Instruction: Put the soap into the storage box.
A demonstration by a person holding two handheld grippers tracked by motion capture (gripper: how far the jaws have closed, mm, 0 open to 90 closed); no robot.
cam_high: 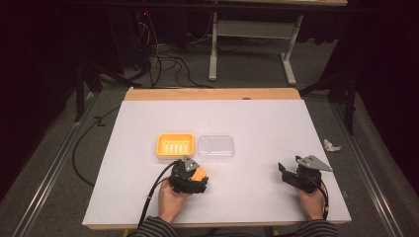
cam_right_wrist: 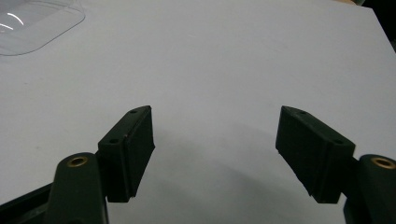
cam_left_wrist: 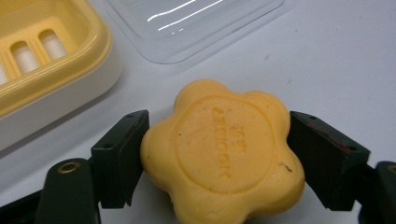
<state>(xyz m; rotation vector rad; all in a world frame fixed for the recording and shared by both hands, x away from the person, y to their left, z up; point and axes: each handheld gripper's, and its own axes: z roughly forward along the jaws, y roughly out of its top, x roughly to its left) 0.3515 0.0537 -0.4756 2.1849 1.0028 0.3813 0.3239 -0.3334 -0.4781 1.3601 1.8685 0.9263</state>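
Left gripper (cam_left_wrist: 217, 154): both jaws pressed against the sides of a flower-shaped yellow soap (cam_left_wrist: 222, 156) bearing embossed lettering. Yellow slotted soap dish (cam_left_wrist: 70, 60) lies beyond on white table (cam_left_wrist: 336, 60), clear plastic lid (cam_left_wrist: 196, 23) beside it.

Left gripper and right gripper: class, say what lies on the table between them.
Nothing. In the high view, bare white table runs from the left gripper, whose jaws flank the orange soap, to the open right gripper. The yellow dish and clear lid lie farther back.
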